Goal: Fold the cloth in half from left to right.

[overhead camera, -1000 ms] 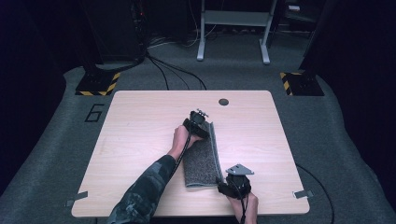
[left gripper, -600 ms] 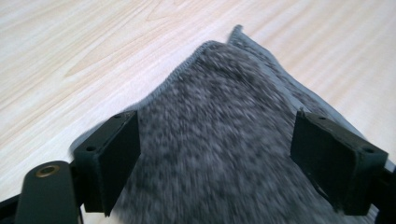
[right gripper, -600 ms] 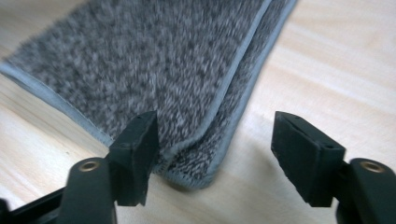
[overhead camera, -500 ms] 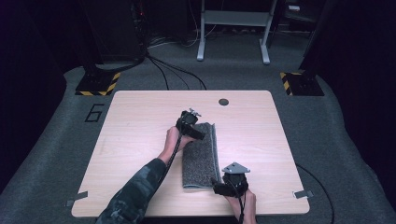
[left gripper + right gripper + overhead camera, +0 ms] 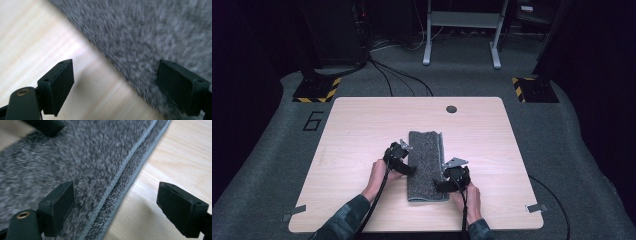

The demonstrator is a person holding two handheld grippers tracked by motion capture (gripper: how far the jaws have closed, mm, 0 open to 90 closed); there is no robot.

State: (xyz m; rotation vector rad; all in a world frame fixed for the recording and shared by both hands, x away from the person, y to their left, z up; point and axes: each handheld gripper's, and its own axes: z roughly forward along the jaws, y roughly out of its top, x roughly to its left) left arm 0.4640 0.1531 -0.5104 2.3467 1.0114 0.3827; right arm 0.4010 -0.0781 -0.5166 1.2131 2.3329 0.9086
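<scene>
A grey folded towel [image 5: 427,165] lies flat on the wooden table [image 5: 362,125], its long side running away from the person. My left gripper [image 5: 408,169] sits at its left edge, open; its jaws have just been opening and straddle the towel's border [image 5: 150,30] without pinching it. At the right edge is my right gripper [image 5: 441,186], open too. Its jaws have just been opening, with the towel's two stacked hems [image 5: 117,182] between them, unpressed. In each gripper view one jaw hangs over the pile and the other over bare wood.
A dark round grommet [image 5: 451,109] sits near the table's far edge. Tape strips mark the front corners [image 5: 534,207]. On the floor beyond stand a black-and-yellow striped base [image 5: 314,90] and a metal frame [image 5: 462,30].
The towel's raised fold has dropped flat. My left gripper slid from the towel's far end back along its left edge toward the person. Both grippers let go, and the right one shifted slightly.
</scene>
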